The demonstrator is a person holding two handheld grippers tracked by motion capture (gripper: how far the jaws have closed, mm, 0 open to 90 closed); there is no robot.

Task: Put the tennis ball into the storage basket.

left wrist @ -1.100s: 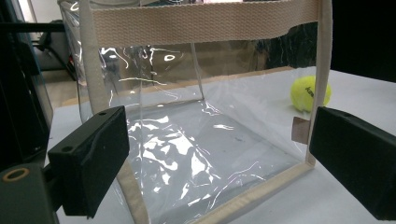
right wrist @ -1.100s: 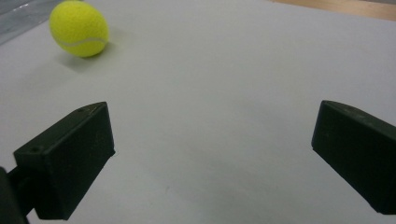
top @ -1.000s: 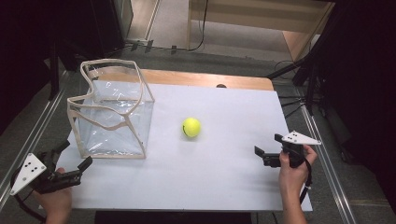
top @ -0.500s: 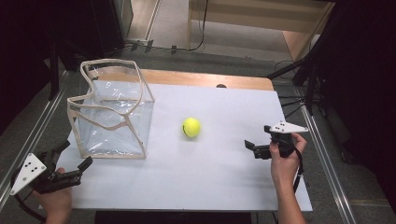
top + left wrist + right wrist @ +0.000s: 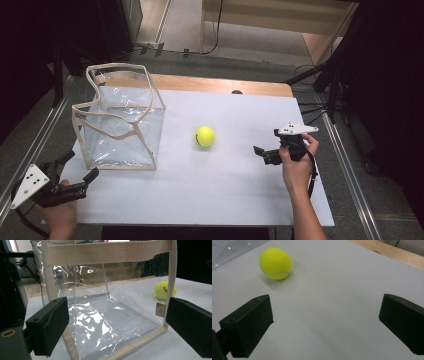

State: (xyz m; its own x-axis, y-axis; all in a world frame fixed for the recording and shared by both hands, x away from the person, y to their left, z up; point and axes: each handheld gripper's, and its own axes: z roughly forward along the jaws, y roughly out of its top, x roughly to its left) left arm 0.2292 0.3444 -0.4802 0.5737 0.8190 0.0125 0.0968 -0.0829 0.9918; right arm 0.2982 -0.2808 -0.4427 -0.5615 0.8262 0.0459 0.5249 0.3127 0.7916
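White tabletop (image 5: pixel 210 200), wooden far edge (image 5: pixel 200 84), dark surrounding room.

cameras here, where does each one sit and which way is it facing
High view: above the person's side, looking forward and down on the white table; both forearms, left gripper and right gripper show.
Left gripper view: on the left gripper, facing the clear bag between open jaws.
Right gripper view: on the right gripper, low over the table, jaws open.
All three share the tennis ball.
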